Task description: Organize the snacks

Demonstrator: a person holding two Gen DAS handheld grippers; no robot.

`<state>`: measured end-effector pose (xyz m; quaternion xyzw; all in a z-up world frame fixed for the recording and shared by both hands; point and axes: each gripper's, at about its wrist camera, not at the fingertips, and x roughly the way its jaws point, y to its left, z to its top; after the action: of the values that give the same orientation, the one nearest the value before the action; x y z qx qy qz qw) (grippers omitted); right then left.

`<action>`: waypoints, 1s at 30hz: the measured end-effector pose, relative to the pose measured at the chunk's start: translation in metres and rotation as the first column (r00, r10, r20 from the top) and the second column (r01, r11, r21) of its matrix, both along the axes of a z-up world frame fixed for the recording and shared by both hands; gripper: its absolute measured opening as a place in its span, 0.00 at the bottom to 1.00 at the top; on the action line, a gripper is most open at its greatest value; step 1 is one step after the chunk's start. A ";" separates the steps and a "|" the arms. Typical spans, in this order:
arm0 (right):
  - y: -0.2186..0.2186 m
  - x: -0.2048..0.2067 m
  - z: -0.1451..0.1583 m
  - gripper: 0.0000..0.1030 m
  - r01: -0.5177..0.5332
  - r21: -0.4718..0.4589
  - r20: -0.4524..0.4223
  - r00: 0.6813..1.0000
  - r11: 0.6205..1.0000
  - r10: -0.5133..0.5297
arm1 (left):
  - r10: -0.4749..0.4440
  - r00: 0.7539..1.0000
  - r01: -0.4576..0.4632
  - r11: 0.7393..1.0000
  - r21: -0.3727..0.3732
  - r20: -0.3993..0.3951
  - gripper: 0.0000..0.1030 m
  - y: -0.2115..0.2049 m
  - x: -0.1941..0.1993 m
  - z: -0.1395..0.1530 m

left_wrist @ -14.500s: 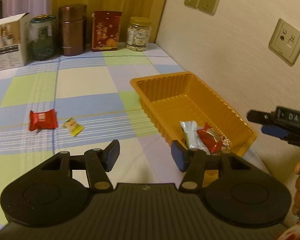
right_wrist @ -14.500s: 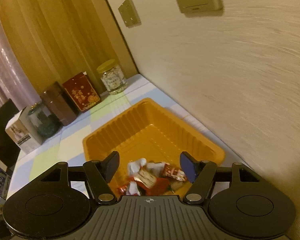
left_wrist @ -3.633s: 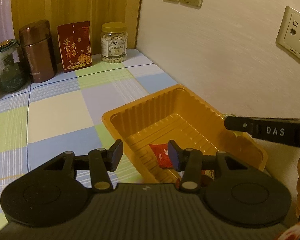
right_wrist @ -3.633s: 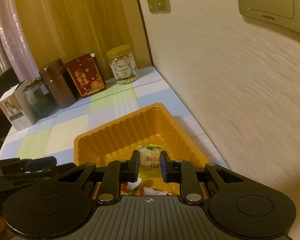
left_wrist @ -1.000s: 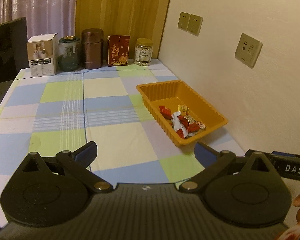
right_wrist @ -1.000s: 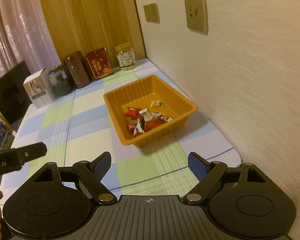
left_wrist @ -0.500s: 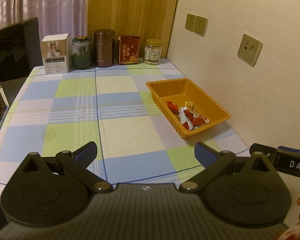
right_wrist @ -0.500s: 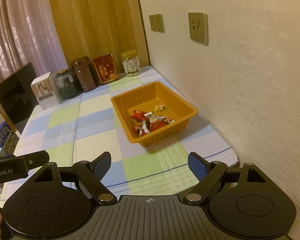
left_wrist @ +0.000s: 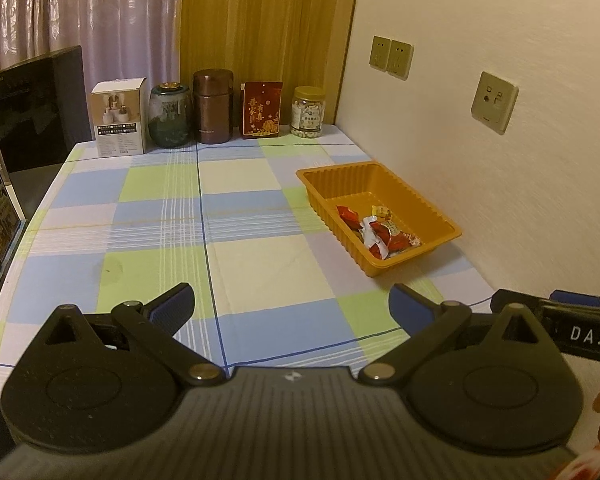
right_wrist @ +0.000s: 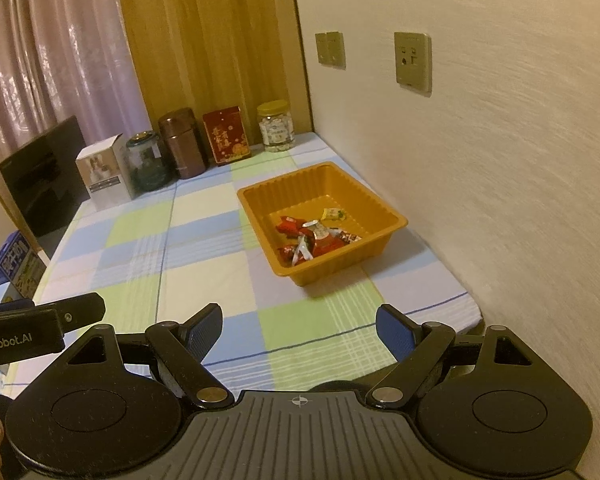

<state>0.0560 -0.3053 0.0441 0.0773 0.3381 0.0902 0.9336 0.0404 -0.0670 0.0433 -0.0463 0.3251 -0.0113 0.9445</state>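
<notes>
Ribbed orange plastic tray (left_wrist: 404, 196), right of centre, holds wrapped snacks (left_wrist: 376, 230); its long axis runs upper-left to lower-right. Left gripper (left_wrist: 290, 306) and right gripper (right_wrist: 298, 330) both spread wide, empty.

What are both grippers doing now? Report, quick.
Left gripper: open, holding nothing.
Right gripper: open, holding nothing.

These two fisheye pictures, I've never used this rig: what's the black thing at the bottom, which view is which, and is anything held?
Each picture comes from a camera mounted on a hand-held gripper, looking forward along its two blue-padded fingers. One view shows the left gripper, the other the right gripper. Both stand open with nothing between the pads. A person carries them; each view catches the other tool at its edge. On the checked tablecloth sits an orange tray beside the wall, holding the wrapped snacks. Jars, a tin and boxes line the far edge.
</notes>
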 end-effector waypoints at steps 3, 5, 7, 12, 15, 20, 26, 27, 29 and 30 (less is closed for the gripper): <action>0.001 0.000 -0.001 0.81 -0.002 0.000 0.001 1.000 1.000 0.002 | 0.000 1.000 0.000 1.000 -0.001 0.002 1.00 0.001 -0.001 0.000; 0.002 -0.001 -0.002 0.81 -0.003 0.000 -0.001 1.000 1.000 0.003 | -0.002 1.000 0.002 1.000 -0.001 0.001 1.00 0.001 -0.001 0.000; 0.001 0.000 -0.003 0.81 -0.002 0.000 0.000 1.000 1.000 0.002 | -0.002 1.000 0.002 1.000 -0.001 0.001 1.00 0.001 -0.001 -0.001; 0.002 0.000 -0.005 0.81 0.000 -0.004 -0.005 1.000 1.000 0.000 | -0.006 1.000 0.006 1.000 -0.001 -0.003 1.00 0.001 -0.003 -0.004; 0.001 0.001 -0.008 0.81 0.003 -0.003 -0.010 1.000 1.000 -0.003 | -0.007 1.000 0.007 1.000 0.000 -0.007 1.00 -0.001 -0.003 -0.007; 0.000 0.002 -0.011 0.81 0.005 -0.001 -0.014 1.000 1.000 -0.005 | -0.007 1.000 0.007 1.000 -0.001 -0.012 1.00 -0.002 -0.002 -0.010; 0.000 0.002 -0.011 0.81 0.007 -0.001 -0.014 1.000 1.000 -0.007 | -0.010 1.000 0.010 1.000 0.000 -0.012 1.00 -0.003 0.000 -0.011; 0.000 0.002 -0.011 0.81 0.008 -0.001 -0.013 1.000 1.000 -0.008 | -0.010 1.000 0.010 1.000 0.001 -0.012 1.00 -0.003 0.000 -0.011; 0.000 0.002 -0.011 0.81 0.007 -0.001 -0.013 1.000 1.000 -0.007 | -0.010 1.000 0.010 1.000 0.000 -0.012 1.00 -0.002 0.000 -0.011; 0.000 0.002 -0.011 0.81 0.006 -0.001 -0.013 1.000 1.000 -0.006 | -0.010 1.000 0.010 1.000 0.001 -0.012 1.00 -0.003 0.000 -0.011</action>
<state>0.0582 -0.3053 0.0328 0.0786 0.3440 0.0866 0.9317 0.0405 -0.0696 0.0324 -0.0443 0.3311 -0.0155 0.9424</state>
